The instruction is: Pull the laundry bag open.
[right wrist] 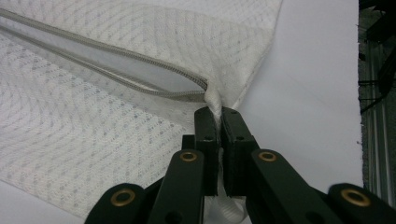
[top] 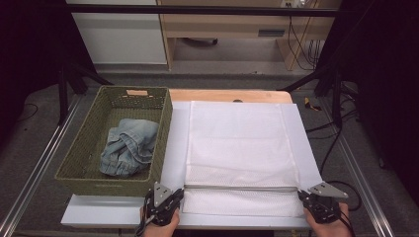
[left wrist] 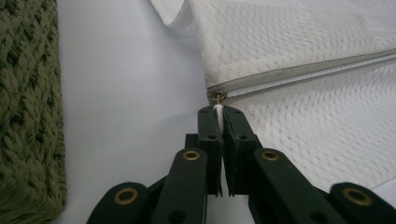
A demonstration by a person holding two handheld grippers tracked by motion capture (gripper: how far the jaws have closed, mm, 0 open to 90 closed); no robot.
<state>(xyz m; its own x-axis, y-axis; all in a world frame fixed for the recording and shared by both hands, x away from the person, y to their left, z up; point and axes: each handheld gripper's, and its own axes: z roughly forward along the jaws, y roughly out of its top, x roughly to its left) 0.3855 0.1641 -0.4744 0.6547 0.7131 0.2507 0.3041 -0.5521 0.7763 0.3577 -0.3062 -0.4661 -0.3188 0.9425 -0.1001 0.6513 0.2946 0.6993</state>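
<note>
Mesh laundry bag (top: pixel 240 143) lay flat on the worktop (top: pixel 118 212) beside the wicker basket (top: pixel 94 143), left hand-held gripper (left wrist: pixel 218 112) clamped on its zipper pull tab, right hand-held gripper (right wrist: pixel 217 112) pinching the fabric at the zipper's other end.

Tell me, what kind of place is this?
Probably a lab or workshop set up for recording handling work: a table covered in white inside a black frame, loose cables on the floor, a woven basket, a white mesh laundry bag.
</note>
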